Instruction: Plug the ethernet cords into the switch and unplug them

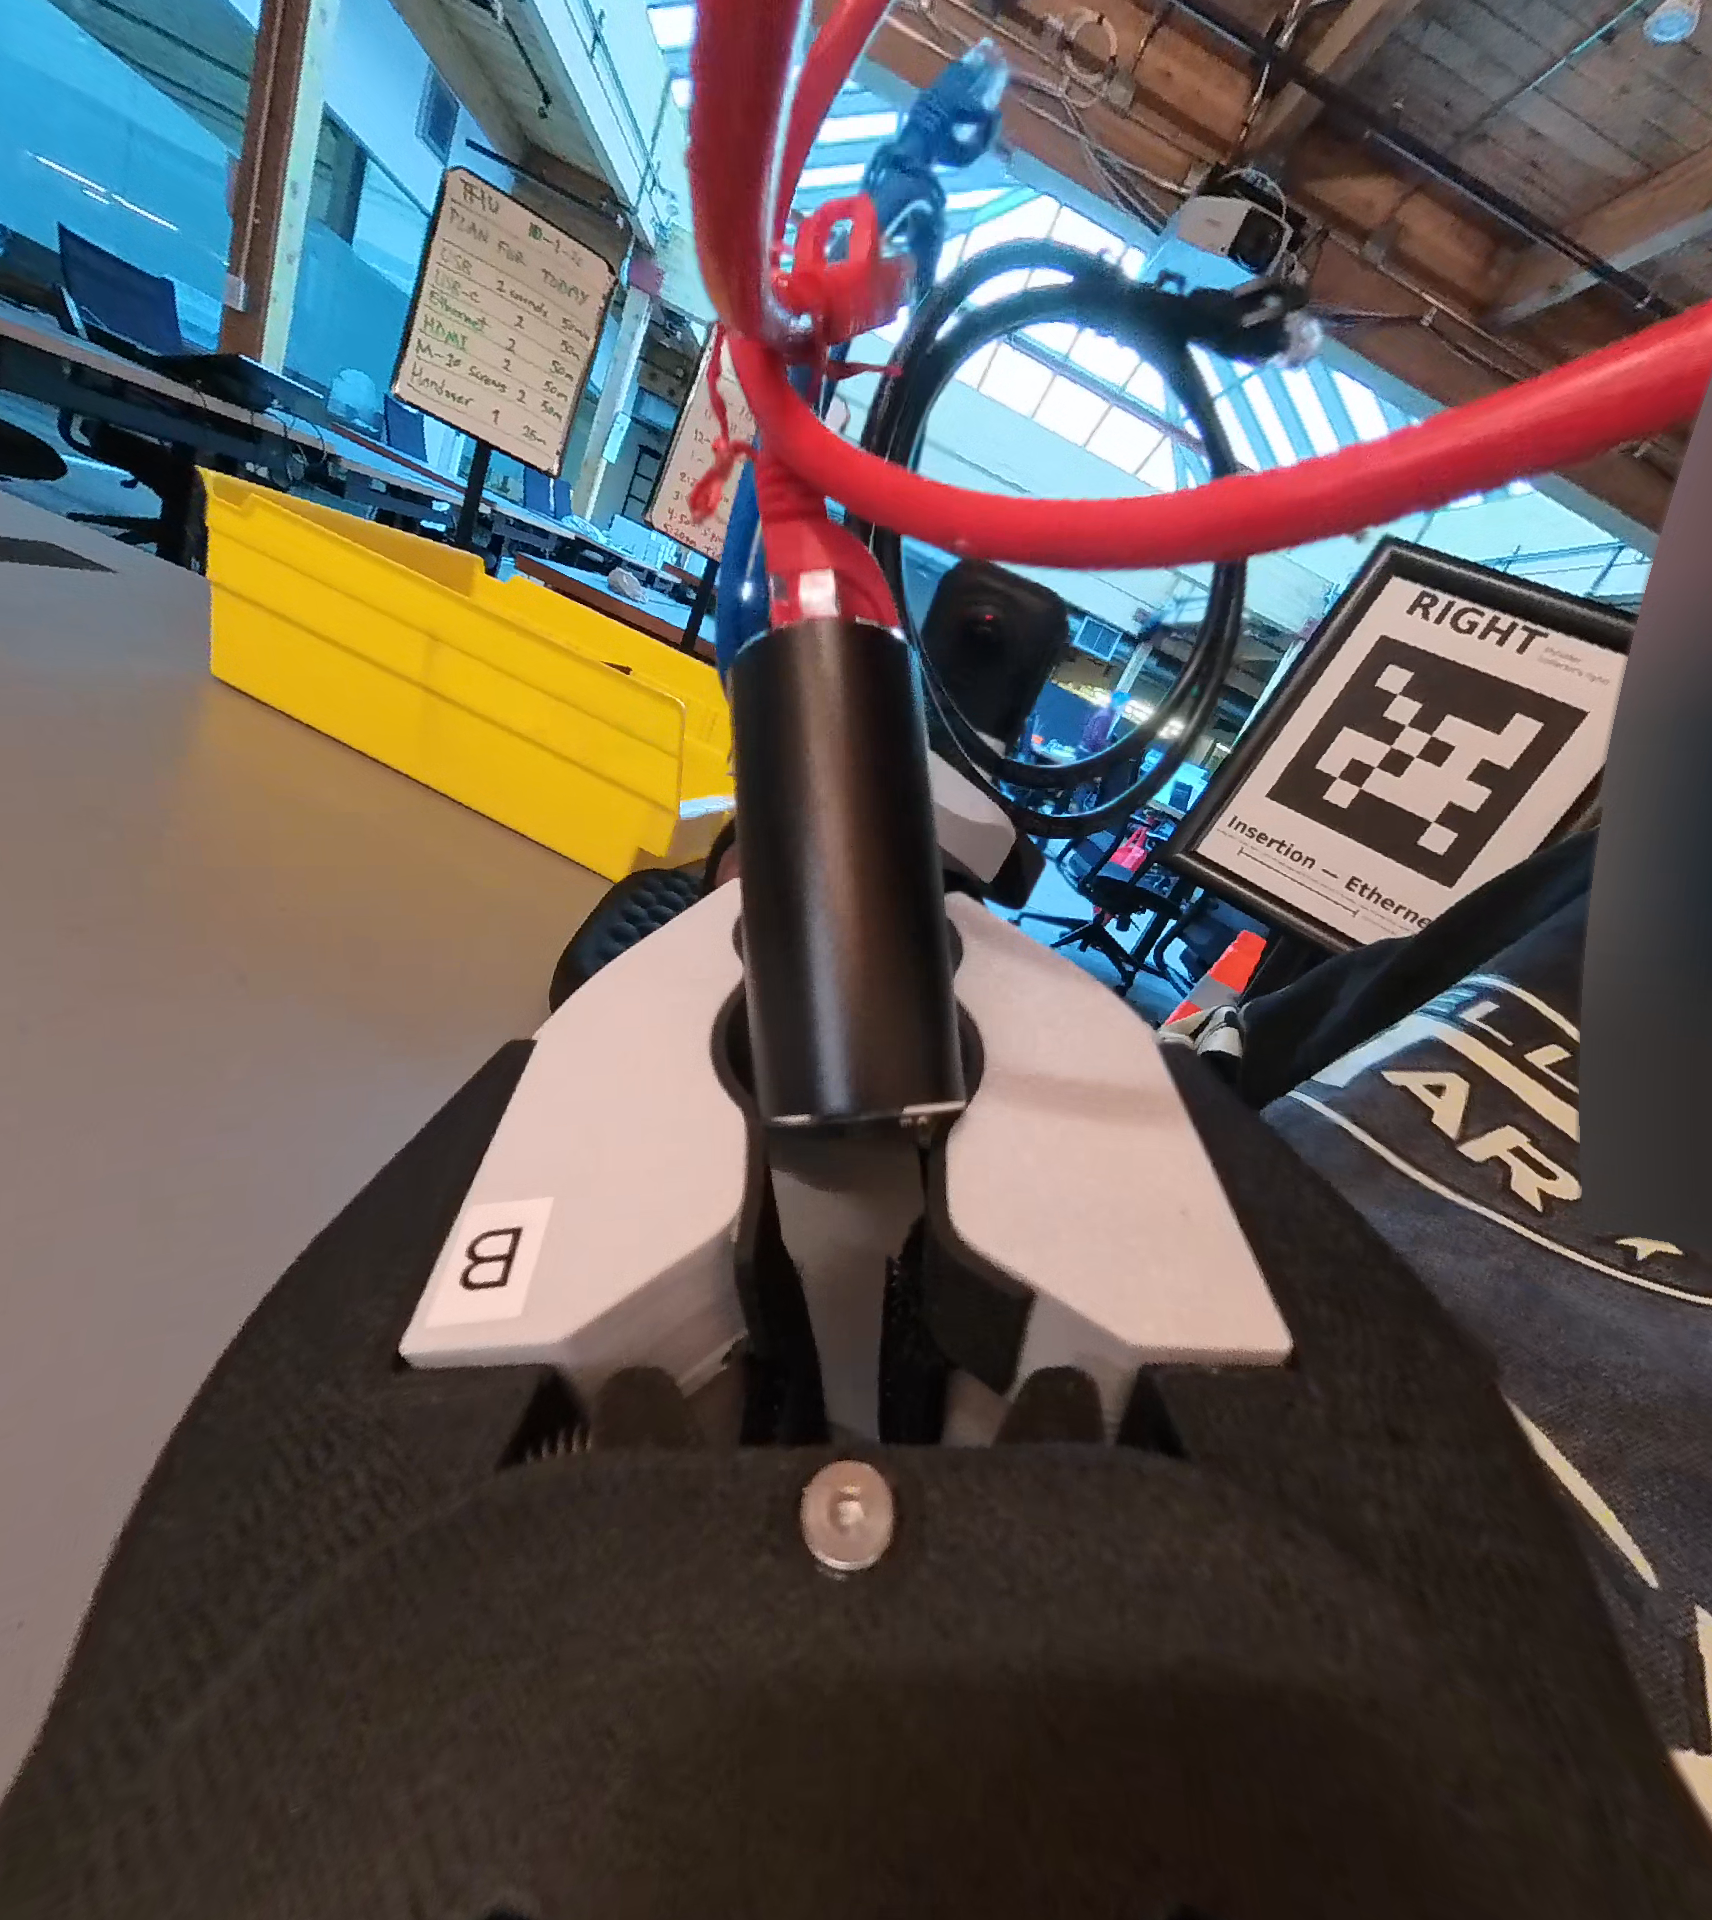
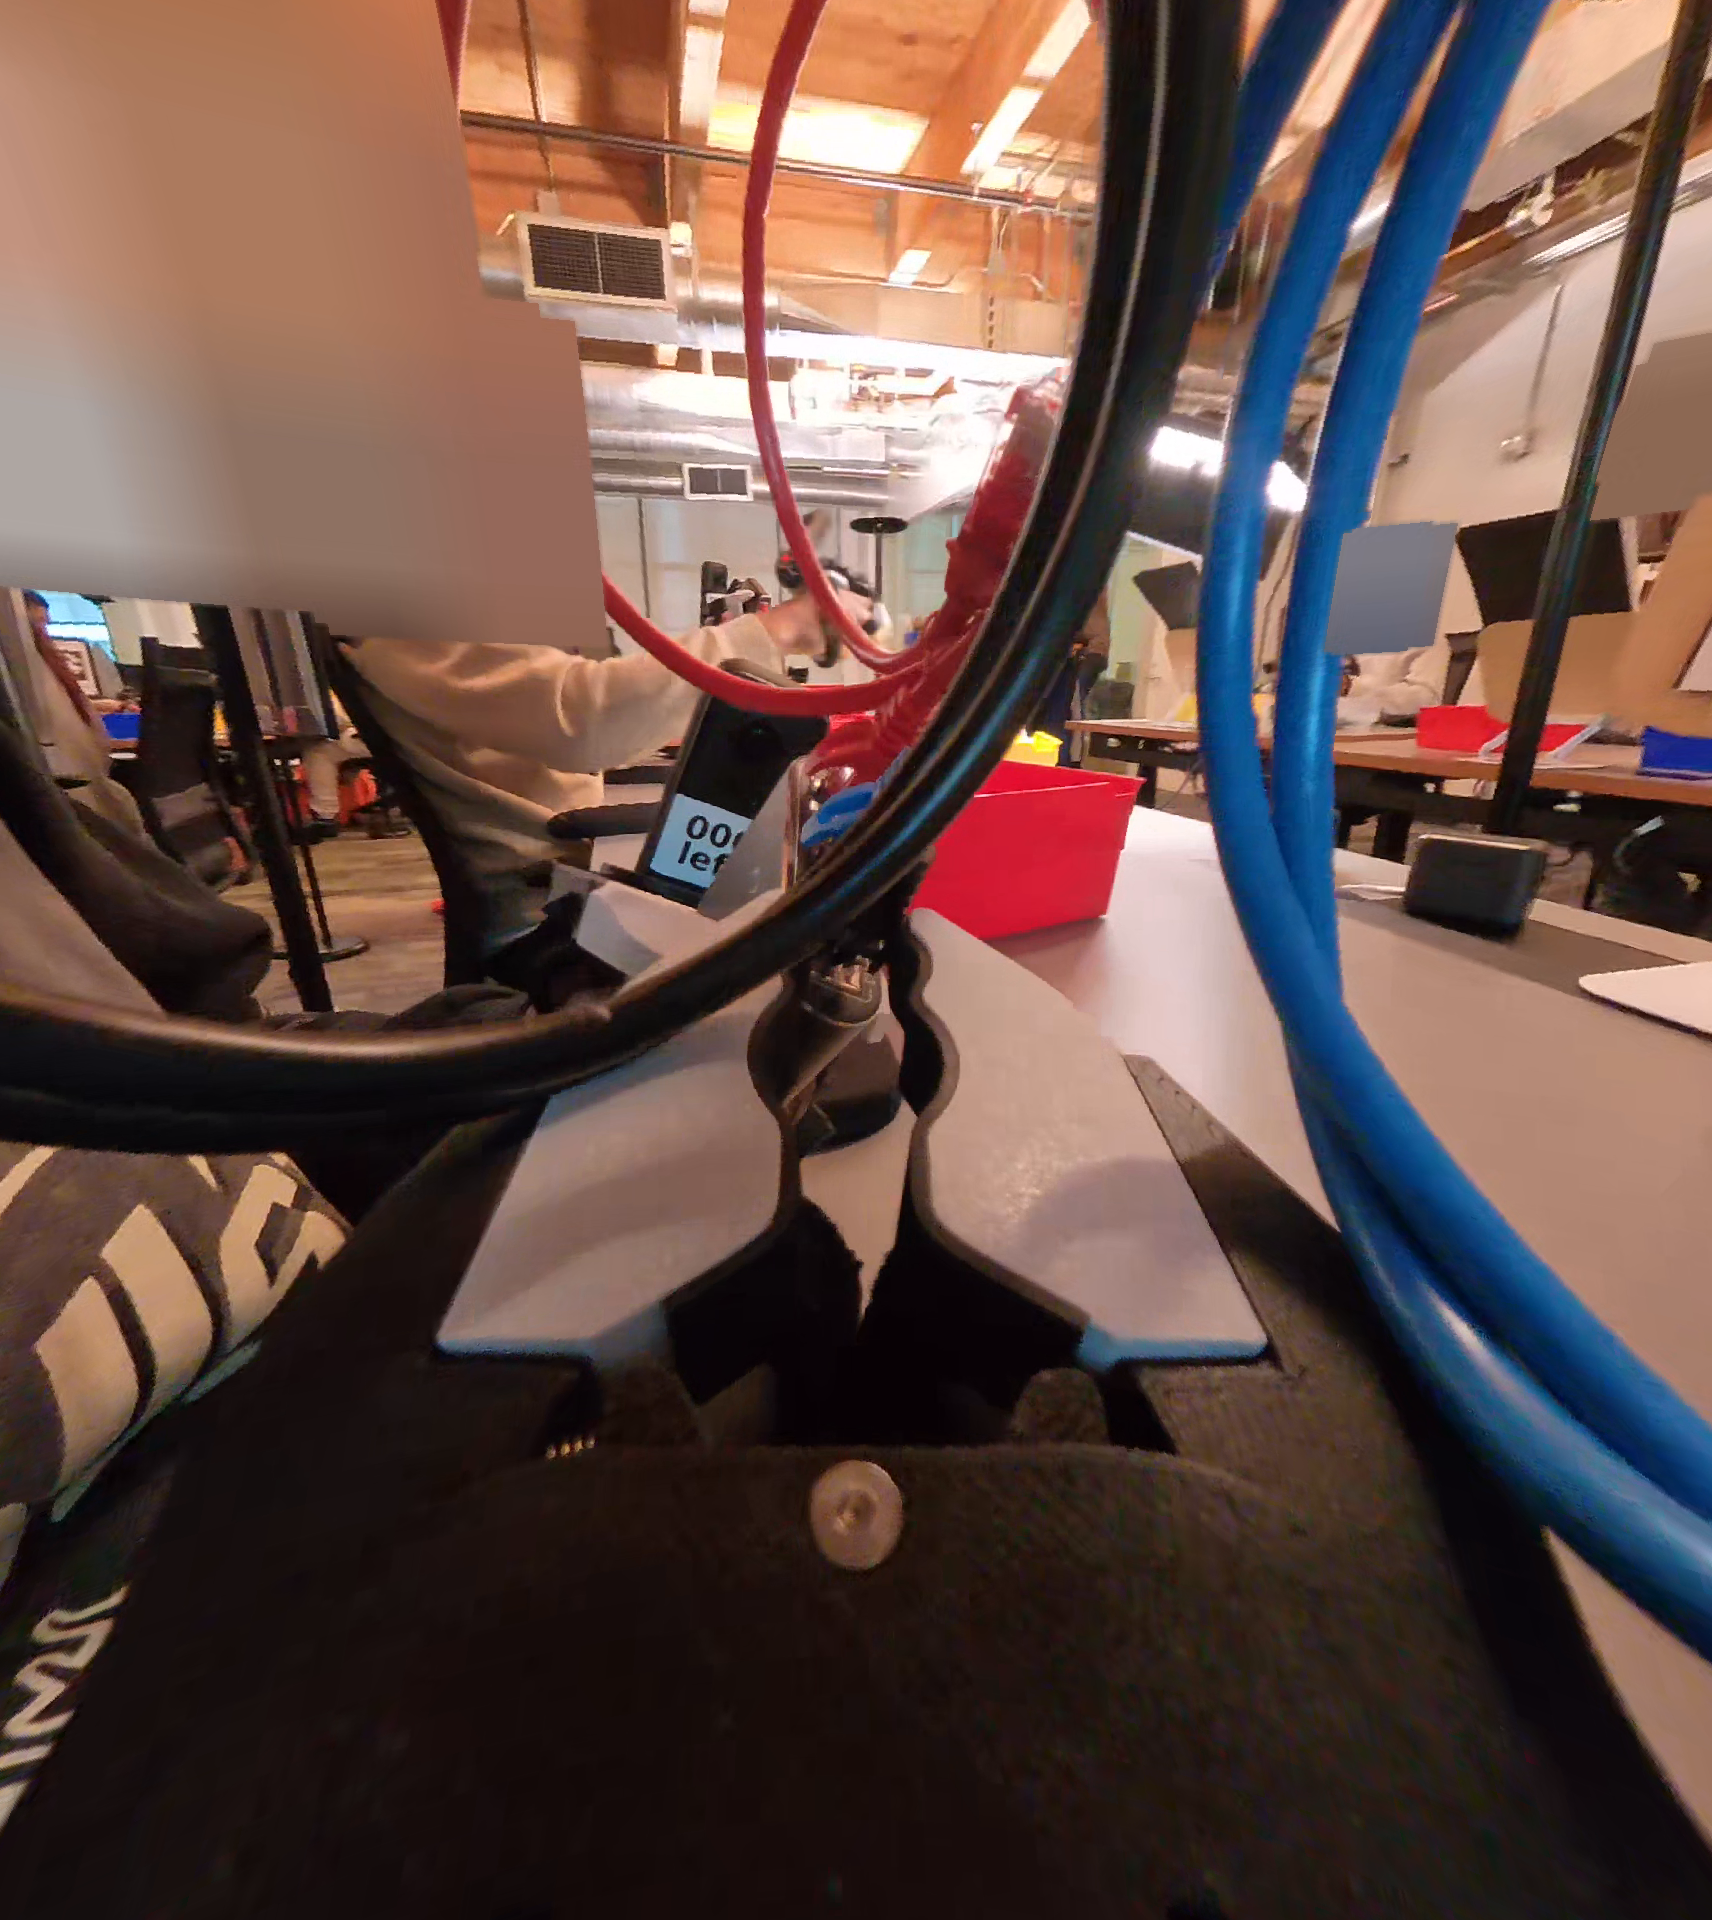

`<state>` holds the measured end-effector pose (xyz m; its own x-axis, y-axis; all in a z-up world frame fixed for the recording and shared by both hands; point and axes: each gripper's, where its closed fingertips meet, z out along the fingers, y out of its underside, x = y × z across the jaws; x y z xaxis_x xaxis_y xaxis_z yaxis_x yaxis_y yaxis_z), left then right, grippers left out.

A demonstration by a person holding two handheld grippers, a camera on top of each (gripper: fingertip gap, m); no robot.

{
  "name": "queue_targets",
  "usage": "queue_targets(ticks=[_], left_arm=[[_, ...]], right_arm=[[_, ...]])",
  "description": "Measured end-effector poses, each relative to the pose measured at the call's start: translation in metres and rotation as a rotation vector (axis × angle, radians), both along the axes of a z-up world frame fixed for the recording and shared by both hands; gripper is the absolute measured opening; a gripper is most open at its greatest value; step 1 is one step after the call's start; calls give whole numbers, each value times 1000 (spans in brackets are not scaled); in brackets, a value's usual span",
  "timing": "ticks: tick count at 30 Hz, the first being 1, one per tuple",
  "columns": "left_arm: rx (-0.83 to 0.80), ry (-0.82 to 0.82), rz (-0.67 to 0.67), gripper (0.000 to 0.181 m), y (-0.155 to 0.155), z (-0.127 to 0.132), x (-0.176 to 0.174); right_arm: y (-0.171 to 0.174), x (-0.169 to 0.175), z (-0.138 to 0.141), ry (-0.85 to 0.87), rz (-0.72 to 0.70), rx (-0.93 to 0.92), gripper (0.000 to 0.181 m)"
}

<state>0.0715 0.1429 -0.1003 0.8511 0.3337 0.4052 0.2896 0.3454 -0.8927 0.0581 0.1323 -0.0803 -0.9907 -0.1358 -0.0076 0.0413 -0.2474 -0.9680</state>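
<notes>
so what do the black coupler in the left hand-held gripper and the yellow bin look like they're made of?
Coupler: probably metal, smooth satin black finish with a soft lengthwise sheen and a bright bare rim at its near end. Bin: glossy moulded plastic, uniform yellow.

Left gripper (image 1: 847, 997) tilted upward, grey fingers (image 1: 644, 1091) closed around black cylinder. Right gripper (image 2: 847, 997) angled up, fingers (image 2: 1028, 1122) nearly together, pinching small dark connector.

Open-plan lab/workshop: exposed timber ceiling (image 2: 831, 73), whiteboard (image 1: 504, 317), desk rows (image 2: 1558, 769), parts bins (image 1: 447, 675).
</notes>
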Motion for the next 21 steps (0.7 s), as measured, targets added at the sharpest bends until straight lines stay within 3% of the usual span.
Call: queue_targets(ticks=[3, 8, 11, 14, 17, 21], left_arm=[[-13, 13, 18, 28, -1, 0, -1], [-163, 98, 152, 29, -6, -8, -10], [-164, 92, 172, 28, -8, -8, -12], [-102, 67, 42, 28, 1, -6, 2], [20, 1, 29, 28, 4, -1, -2], [143, -45, 32, 28, -10, 7, -6]], right_arm=[[0, -1, 1, 6, -39, 0, 13], [-5, -10, -7, -185, -5, 46, 11], [-5, -13, -7, -34, -142, 82, 14], [20, -45, 20, 6, -356, -29, 12], [32, -54, 22, 14, -326, 41, 13], [44, -68, 23, 82, -408, 156, 14]])
